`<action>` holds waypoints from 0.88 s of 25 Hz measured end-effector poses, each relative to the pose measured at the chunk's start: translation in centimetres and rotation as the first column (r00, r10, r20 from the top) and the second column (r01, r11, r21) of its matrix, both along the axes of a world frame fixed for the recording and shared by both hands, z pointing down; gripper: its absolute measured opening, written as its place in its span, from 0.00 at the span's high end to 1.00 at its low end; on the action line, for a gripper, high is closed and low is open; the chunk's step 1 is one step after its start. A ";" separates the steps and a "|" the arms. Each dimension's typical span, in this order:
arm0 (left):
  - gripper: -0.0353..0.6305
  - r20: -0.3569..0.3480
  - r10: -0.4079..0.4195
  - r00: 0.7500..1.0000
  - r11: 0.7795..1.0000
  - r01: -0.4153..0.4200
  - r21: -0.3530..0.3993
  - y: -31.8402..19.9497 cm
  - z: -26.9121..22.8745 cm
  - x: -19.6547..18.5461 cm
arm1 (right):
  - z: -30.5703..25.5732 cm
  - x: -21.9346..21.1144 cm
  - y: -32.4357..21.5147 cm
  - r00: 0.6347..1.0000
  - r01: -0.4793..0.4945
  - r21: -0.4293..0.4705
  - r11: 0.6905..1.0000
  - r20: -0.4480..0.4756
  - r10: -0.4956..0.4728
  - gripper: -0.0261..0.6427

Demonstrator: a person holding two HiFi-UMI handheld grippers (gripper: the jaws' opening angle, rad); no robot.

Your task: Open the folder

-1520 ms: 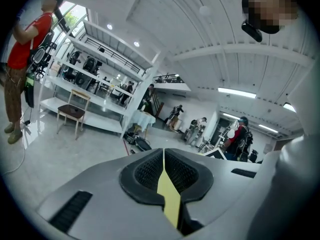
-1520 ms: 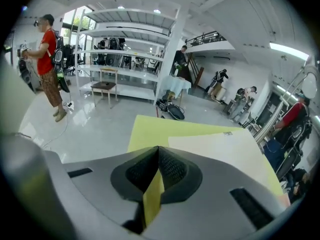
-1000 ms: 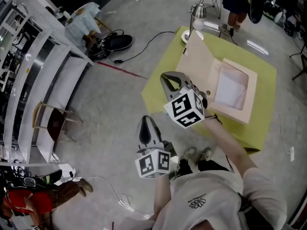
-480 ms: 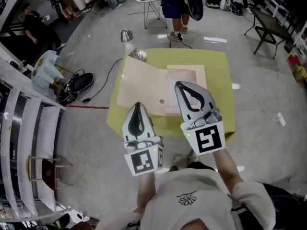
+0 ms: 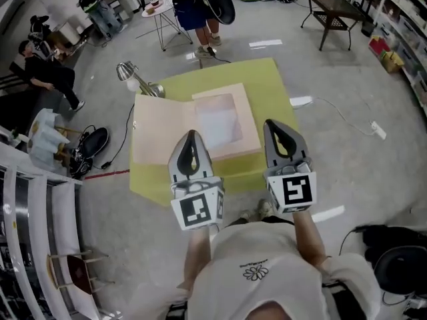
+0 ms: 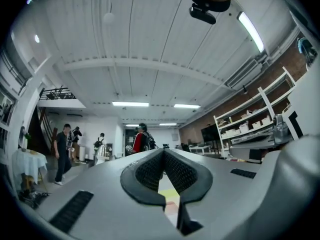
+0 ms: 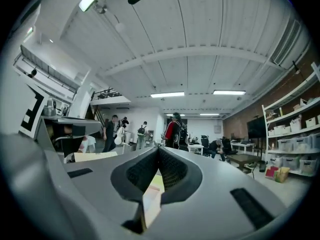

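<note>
The beige folder point(image 5: 160, 135) lies open on the yellow-green table point(image 5: 280, 92), its cover spread to the left and a white sheet point(image 5: 217, 122) showing in the right half. My left gripper point(image 5: 191, 135) hovers over the folder's near edge, shut and empty. My right gripper point(image 5: 276, 125) is held beside it to the right, over the table's near right part, also shut and empty. In the left gripper view the left gripper point(image 6: 163, 152) points out across the room with its pads together. In the right gripper view the right gripper point(image 7: 159, 149) does the same.
A metal desk lamp point(image 5: 128, 72) stands at the table's far left corner. A person point(image 5: 197, 5) stands beyond the table near a small round table point(image 5: 157, 9). A cable point(image 5: 343, 119) runs over the floor at right, white shelving point(image 5: 27, 199) lines the left.
Both grippers have swung round from the table's side and now sit side by side, facing it from the near edge. The folder has stayed open throughout.
</note>
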State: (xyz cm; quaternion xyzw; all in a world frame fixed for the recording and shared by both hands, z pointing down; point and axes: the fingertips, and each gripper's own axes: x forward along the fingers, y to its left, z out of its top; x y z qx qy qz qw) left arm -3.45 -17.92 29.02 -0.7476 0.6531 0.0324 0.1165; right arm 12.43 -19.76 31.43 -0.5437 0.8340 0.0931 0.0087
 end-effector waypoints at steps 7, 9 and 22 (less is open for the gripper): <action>0.92 0.015 0.000 1.000 1.000 0.000 -0.002 -0.5 0.6 0.9 | 1.6 1.0 -0.6 1.000 -0.017 -0.026 1.000 -0.011 0.017 0.94; 0.92 0.018 0.002 1.000 1.000 -0.002 0.001 -0.5 0.5 1.1 | 1.4 1.1 -1.0 1.000 -0.018 -0.028 0.999 -0.006 0.018 0.94; 0.92 0.007 -0.009 1.000 1.000 0.009 -0.008 -1.3 0.6 1.8 | 1.4 1.1 -2.2 1.000 0.017 -0.046 0.999 -0.016 -0.018 0.94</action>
